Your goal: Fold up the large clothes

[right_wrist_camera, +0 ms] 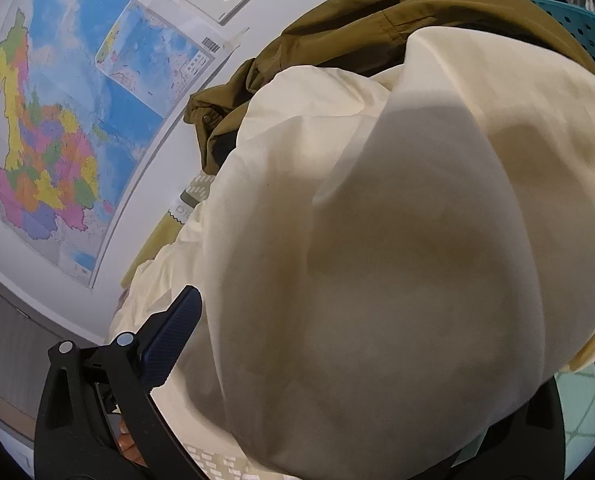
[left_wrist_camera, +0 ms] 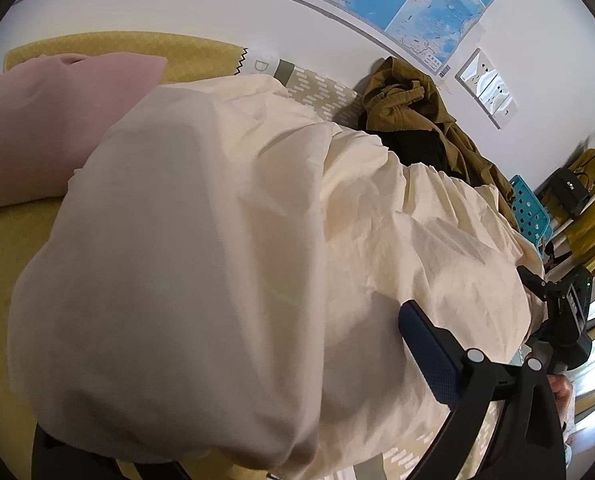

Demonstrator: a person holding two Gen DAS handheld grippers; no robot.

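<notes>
Cloth: cream cloth (left_wrist_camera: 217,240) (right_wrist_camera: 377,260) drapes over both grippers, near on the yellow bed (left_wrist_camera: 1,260).
Left gripper (left_wrist_camera: 257,420): mostly covered, grip unclear.
Right gripper (right_wrist_camera: 337,360): mostly covered, grip unclear.
Far: olive jacket (left_wrist_camera: 417,96) (right_wrist_camera: 377,12), pink pillow (left_wrist_camera: 37,120) at left.

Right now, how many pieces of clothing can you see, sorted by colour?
Cream: 1, the cream garment draped over both tools.
Pink: 1, the pink garment lying on the yellow bed cover.
Olive: 1, the olive jacket heaped by the wall.
Total: 3
</notes>
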